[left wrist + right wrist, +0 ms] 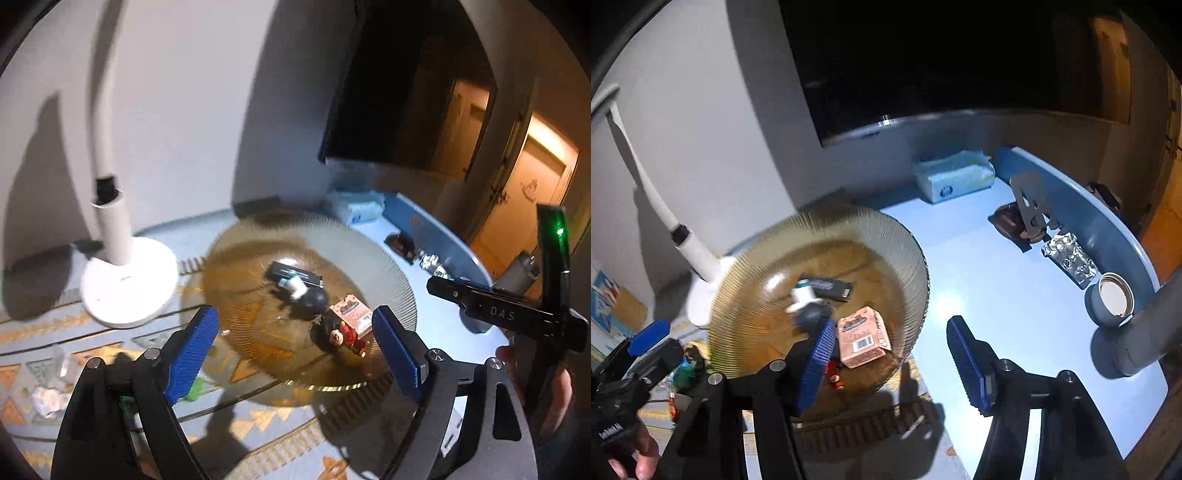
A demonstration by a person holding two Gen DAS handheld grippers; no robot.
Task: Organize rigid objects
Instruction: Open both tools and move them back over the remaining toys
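Note:
A ribbed amber glass bowl (391, 280) (753, 266) stands on the table. In it lie a black flat box (295, 274) (827, 285), a small white bottle on a dark round thing (297, 287) (802, 295), a pink carton (352, 314) (862, 338) and a small red-clothed figurine (343, 336) (834, 374). My left gripper (295, 354) is open and empty above the bowl's near rim. My right gripper (890, 363) is open and empty, its left finger over the bowl's right side; it also shows in the left wrist view (491, 310).
A white desk lamp (125, 280) (698, 258) stands left of the bowl. On the blue table (997, 295) lie a tissue pack (955, 177), a metal stand (1032, 203), a foil blister (1069, 258) and a grey lidded jar (1112, 302). Small clutter (48, 395) lies lower left.

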